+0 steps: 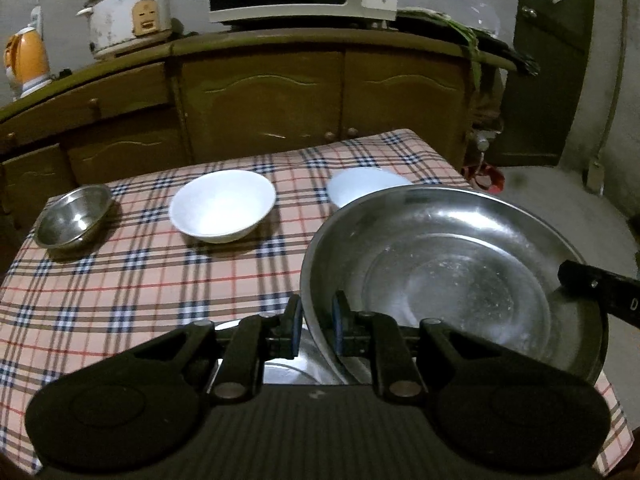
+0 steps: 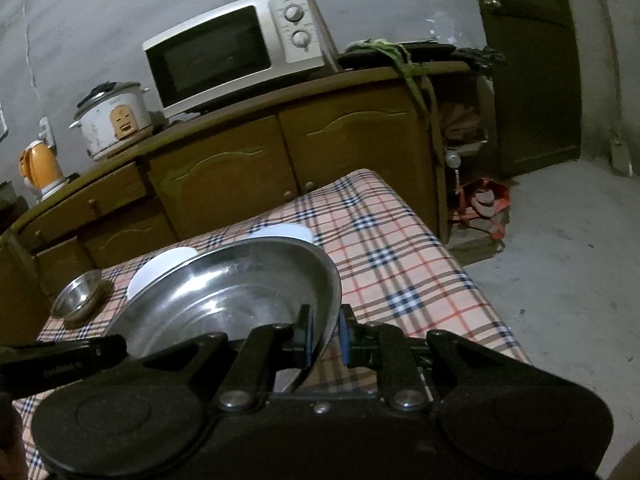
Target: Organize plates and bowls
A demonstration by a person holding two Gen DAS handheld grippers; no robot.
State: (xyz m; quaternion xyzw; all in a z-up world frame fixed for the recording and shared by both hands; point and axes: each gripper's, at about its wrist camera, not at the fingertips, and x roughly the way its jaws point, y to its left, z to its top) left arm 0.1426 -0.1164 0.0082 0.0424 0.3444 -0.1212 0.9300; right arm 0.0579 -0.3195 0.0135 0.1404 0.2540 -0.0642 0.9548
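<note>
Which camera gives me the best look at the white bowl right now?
The left wrist view. There the white bowl sits in full view on the checked tablecloth, rim and inside both clear. In the right wrist view the big steel pan held in front hides most of it; only a sliver of the bowl shows.

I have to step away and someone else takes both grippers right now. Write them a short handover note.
Left gripper: shut on the near rim of the large steel pan.
Right gripper: shut on the same pan's opposite rim; the pan is held tilted between both, above the checked tablecloth.
On the table: small steel bowl at far left, white bowl beside it, white plate behind the pan.
Done: pan gripped and off the cloth, it seems.
Left: set the pan down, then sort the bowls and plate.
</note>
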